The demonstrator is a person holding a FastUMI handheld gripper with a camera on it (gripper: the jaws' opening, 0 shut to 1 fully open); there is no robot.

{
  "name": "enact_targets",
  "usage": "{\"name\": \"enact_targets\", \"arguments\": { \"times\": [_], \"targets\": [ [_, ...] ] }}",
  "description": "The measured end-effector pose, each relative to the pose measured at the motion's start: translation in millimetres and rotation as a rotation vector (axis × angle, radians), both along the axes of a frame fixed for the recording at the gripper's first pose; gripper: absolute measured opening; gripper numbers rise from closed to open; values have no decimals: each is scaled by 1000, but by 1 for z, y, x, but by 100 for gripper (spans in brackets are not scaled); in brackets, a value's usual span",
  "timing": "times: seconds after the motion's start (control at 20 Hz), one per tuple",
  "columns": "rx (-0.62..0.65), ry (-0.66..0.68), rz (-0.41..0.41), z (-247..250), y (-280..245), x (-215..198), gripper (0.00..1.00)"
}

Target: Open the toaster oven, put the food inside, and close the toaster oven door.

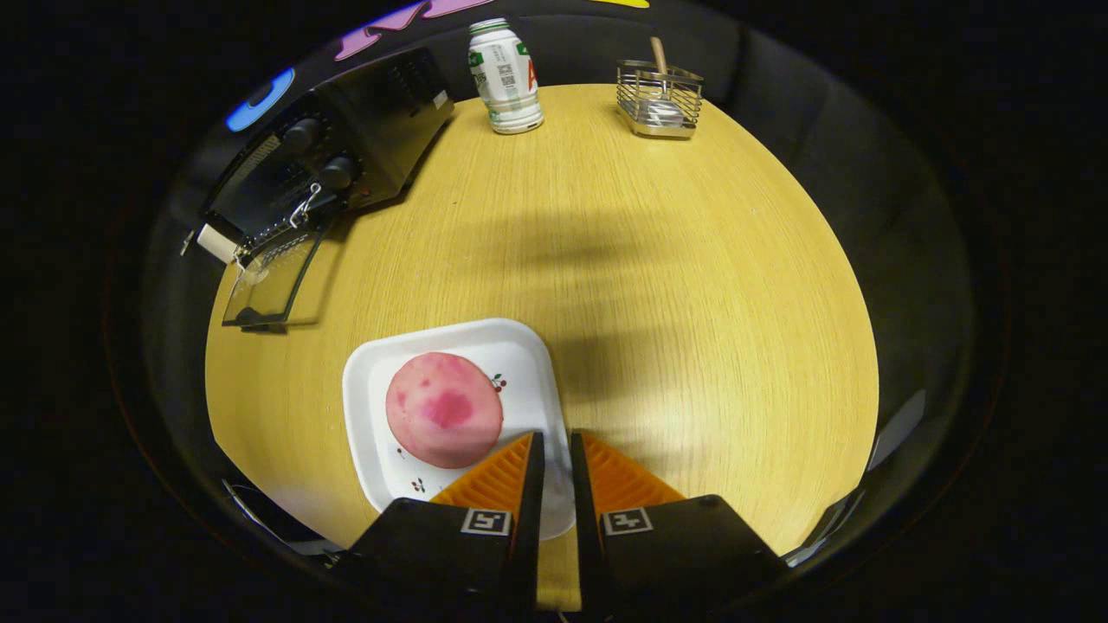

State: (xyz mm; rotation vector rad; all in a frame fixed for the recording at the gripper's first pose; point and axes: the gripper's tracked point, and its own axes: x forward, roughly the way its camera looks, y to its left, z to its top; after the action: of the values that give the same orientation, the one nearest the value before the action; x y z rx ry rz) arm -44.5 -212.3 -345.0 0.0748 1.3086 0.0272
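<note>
A pink round bun (443, 408) lies on a white square plate (519, 350) on the wooden table, just ahead of my fingers and to their left. My gripper (555, 443) is shut on the plate's right rim, and the white edge shows in the narrow gap between the orange fingers (498, 476). The black toaster oven (346, 138) stands at the table's far left. Its glass door (270, 281) is folded down open onto the table, toward the plate.
A white bottle with a green label (505, 78) stands at the table's far edge. To its right sits a wire basket (660, 99) holding a wooden-handled tool. Bare wood table (692, 303) spreads between the plate and these.
</note>
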Motion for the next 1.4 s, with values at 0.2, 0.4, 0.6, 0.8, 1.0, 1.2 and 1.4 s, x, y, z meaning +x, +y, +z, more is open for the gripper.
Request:
{"name": "enact_targets", "arguments": {
  "times": [0.2, 0.4, 0.6, 0.8, 1.0, 1.2, 1.4],
  "targets": [
    [7, 8, 20, 0, 0, 0, 13],
    [42, 24, 14, 0, 2, -1, 7],
    [52, 32, -5, 0, 3, -3, 5],
    [161, 73, -143, 0, 15, -14, 5],
    [293, 67, -275, 13, 34, -26, 5],
    [383, 45, -369, 28, 49, -37, 5],
    [457, 35, -441, 37, 66, -50, 5]
  ]
}}
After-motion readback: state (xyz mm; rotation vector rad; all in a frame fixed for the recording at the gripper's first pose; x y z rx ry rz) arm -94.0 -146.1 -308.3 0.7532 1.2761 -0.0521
